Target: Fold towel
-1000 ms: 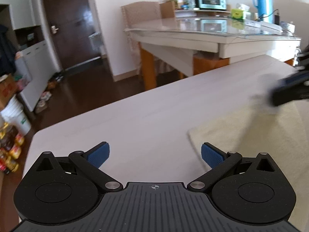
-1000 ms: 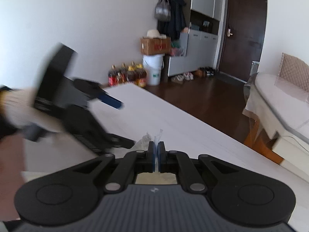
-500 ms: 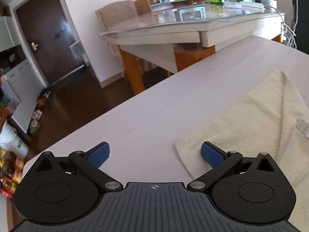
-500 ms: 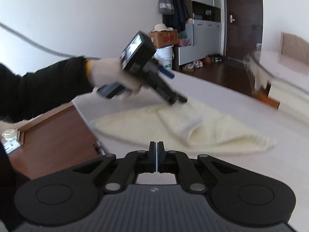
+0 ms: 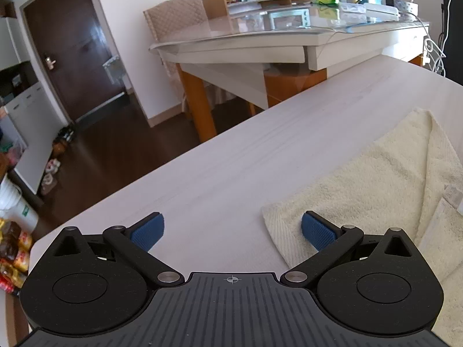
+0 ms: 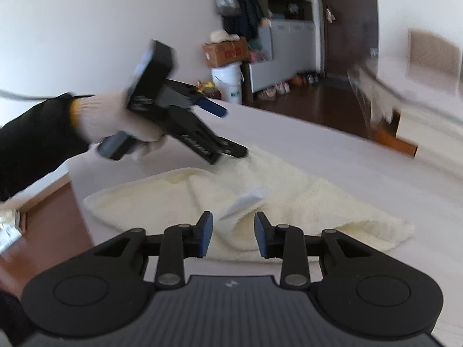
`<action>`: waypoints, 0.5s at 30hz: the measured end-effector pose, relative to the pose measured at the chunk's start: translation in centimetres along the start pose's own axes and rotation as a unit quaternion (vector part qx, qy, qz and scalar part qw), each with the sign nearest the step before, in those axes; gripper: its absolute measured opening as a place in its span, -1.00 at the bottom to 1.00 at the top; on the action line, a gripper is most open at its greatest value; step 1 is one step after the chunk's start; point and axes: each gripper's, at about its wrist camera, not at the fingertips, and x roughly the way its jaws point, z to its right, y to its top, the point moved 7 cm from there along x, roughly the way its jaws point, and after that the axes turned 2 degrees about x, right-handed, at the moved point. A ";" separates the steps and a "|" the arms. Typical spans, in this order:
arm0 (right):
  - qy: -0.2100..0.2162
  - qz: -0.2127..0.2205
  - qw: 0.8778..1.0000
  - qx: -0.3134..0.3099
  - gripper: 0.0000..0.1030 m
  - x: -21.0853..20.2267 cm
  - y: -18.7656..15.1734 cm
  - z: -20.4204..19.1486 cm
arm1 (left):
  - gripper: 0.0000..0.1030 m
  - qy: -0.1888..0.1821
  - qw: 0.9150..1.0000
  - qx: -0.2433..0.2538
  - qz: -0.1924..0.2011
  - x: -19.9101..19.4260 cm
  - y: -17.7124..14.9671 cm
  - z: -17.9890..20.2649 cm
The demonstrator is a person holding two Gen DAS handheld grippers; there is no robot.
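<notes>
In the left wrist view, the left gripper (image 5: 233, 230) is hovering over the pale table (image 5: 225, 167) with its jaws spread wide and nothing between them; its right-hand blue pad (image 5: 317, 231) is sitting over the near corner of the cream towel (image 5: 376, 179), probably so that this corner can be pinched for a fold. The towel is lying on the right of the table, one layer already lapping diagonally over another, and a white tag is showing at the frame's right edge, too small for any print to be read. No writing is legible on the oven or boxes on the glass-topped table (image 5: 289, 31) behind. In the right wrist view, the right gripper (image 6: 233, 238) is opening its jaws, now at a narrow gap, with the towel (image 6: 303, 202) lying just beyond and below the pads and nothing pressed between them; it looks to be lining up on the raised fold near the white tag (image 6: 246, 199). A gloved hand (image 6: 115, 121) is holding the left gripper (image 6: 228, 136) angled down at the towel's far edge. Red print on a cardboard box (image 6: 225, 52) and marks on the white bucket (image 6: 228, 84) are too blurred to read.
</notes>
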 end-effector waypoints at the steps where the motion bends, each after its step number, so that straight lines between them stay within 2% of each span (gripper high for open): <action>1: 0.008 -0.004 1.000 0.013 -0.30 0.5 0.2 0.5 | 1.00 0.000 1.000 0.002 0.000 0.0 0.0 0.0; 5: 0.046 -0.020 0.997 0.055 -0.30 1.7 0.5 1.4 | 1.00 0.004 1.000 0.019 -0.001 0.0 0.3 0.3; 7: 0.061 -0.024 0.996 0.066 -0.39 2.1 0.6 1.4 | 1.00 0.006 1.000 0.023 -0.001 0.0 0.3 0.4; 9: 0.062 -0.020 0.996 0.061 -0.90 1.8 0.8 1.0 | 1.00 0.007 1.000 0.024 -0.001 -0.1 0.3 0.4; 12: 0.065 -0.006 0.997 0.044 -0.93 0.6 1.0 0.2 | 1.00 0.011 1.000 0.023 -0.002 -0.1 0.3 0.4; 15: 0.074 0.008 0.997 0.005 -0.94 -2.8 0.2 -1.9 | 1.00 0.017 1.000 0.021 -0.004 0.1 0.4 0.3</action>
